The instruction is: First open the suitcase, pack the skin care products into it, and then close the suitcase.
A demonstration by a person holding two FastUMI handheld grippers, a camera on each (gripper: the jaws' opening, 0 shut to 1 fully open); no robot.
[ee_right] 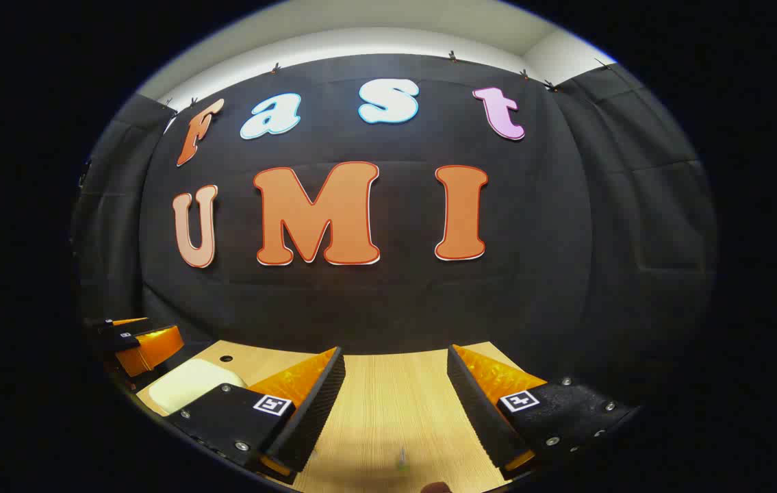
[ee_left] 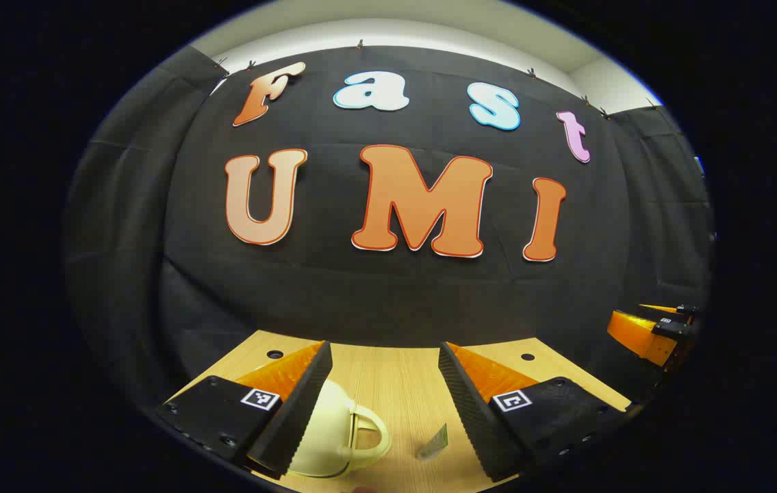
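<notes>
A light wooden desk [ee_left: 388, 383] with small dark holes [ee_left: 274, 355] is being seen low in the frame, black cloth wall [ee_right: 566, 274] behind.

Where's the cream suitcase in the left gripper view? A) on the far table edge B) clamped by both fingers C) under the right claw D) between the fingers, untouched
D: the suitcase lies low by the left claw, whose fingers stand wide open.
</notes>
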